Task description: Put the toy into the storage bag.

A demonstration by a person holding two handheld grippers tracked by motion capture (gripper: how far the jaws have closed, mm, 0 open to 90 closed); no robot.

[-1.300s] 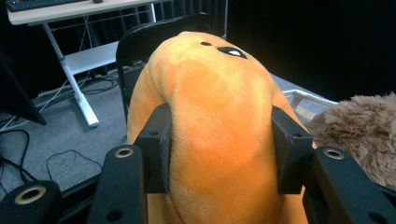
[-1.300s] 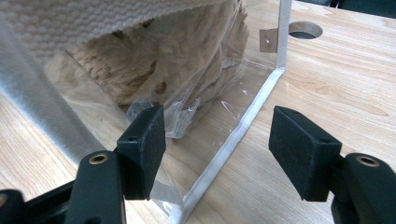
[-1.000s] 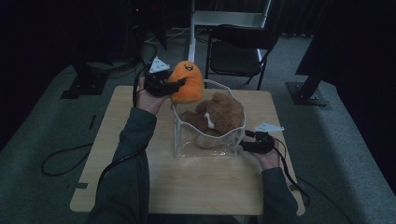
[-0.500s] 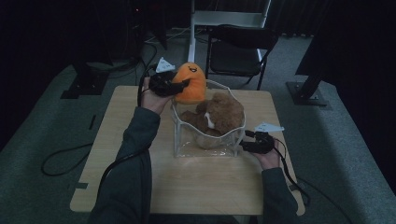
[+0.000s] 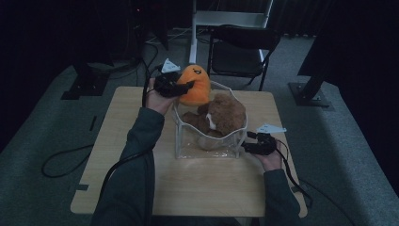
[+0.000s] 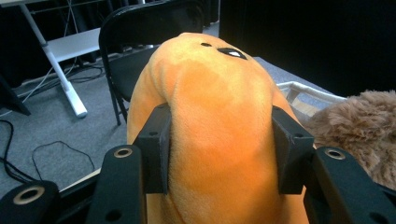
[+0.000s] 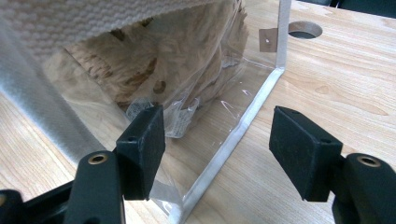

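Since the earlier frames, the orange plush, clamped between the left gripper's jaws, has been carried to the clear bag's far rim beside the brown plush, while the right gripper, jaws apart, straddles a bag corner; lowering in seems next.

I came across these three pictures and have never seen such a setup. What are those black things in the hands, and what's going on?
A person holds a hand-held two-jaw gripper in each hand. The high view looks down on a wooden table. Each other picture comes from a camera riding on a gripper. The left gripper is shut on an orange plush toy at the far rim of a clear plastic bag that holds a brown plush toy. The right gripper is open around the bag's near corner.
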